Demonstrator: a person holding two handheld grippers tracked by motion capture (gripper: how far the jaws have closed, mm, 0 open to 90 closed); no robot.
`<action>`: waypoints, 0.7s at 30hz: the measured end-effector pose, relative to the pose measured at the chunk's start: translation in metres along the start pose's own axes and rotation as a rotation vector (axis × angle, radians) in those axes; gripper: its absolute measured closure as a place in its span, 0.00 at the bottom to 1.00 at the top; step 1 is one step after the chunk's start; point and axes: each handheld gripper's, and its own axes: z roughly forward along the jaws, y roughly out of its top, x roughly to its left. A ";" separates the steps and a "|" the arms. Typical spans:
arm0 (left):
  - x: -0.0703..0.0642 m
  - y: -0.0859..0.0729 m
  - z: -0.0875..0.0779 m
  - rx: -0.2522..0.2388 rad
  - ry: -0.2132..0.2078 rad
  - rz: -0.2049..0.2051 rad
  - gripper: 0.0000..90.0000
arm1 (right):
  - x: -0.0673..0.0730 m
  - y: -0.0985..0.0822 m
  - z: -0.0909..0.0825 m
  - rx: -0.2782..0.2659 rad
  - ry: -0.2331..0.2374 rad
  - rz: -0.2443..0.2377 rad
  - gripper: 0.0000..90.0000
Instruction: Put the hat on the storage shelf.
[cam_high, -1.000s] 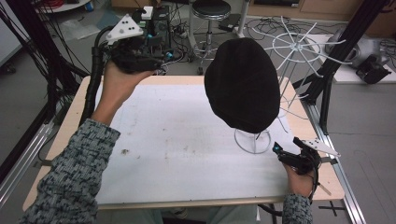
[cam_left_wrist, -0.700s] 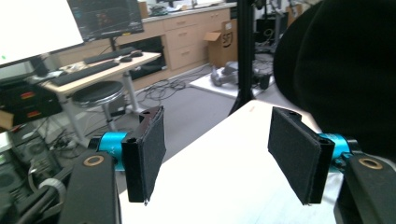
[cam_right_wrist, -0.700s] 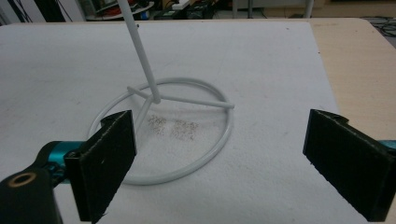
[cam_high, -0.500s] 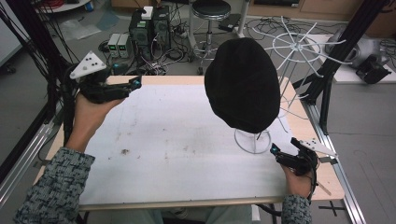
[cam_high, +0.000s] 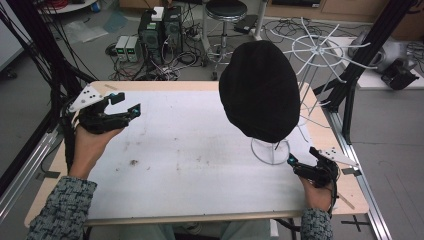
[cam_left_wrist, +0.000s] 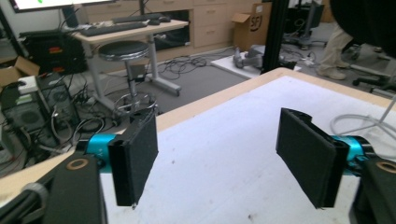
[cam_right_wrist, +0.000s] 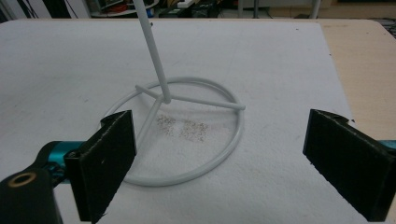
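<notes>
My landmark is the white wire stand (cam_high: 270, 151), which sits on the desk (cam_high: 200, 150) toward its right side, its ring base flat on the white surface. A black beanie (cam_high: 260, 90) hangs over the top of that stand, draped well above the ring and hiding most of the upright rod.

My right tool (cam_high: 300, 167) rests just to the right of the stand's base, low over the desk, pointed at the ring. In the right gripper view the 2 black pads (cam_right_wrist: 106, 161) stand wide apart with nothing between them; the ring (cam_right_wrist: 187, 135) and the foot of the rod lie just ahead of them, untouched.

My left tool (cam_high: 127, 102) is well to the left of the stand, across the white surface, near the desk's far left corner. Its jaws have just been opening, and in the left gripper view the 2 pads (cam_left_wrist: 135, 161) gape wide with only bare desk between them. It has hold of nothing.

Beyond the desk, behind the stand, a round stool (cam_high: 226, 9) stands on the floor among loose cables.
</notes>
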 end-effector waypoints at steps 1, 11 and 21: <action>0.001 -0.003 -0.002 -0.005 0.004 -0.004 0.32 | -0.001 0.000 0.000 0.002 0.000 0.000 0.10; 0.006 -0.025 -0.023 -0.027 0.030 -0.037 0.31 | 0.001 0.000 0.000 0.006 -0.003 0.004 0.10; 0.008 -0.054 -0.029 -0.002 0.041 -0.053 0.29 | 0.002 -0.001 -0.001 0.011 -0.010 -0.001 0.10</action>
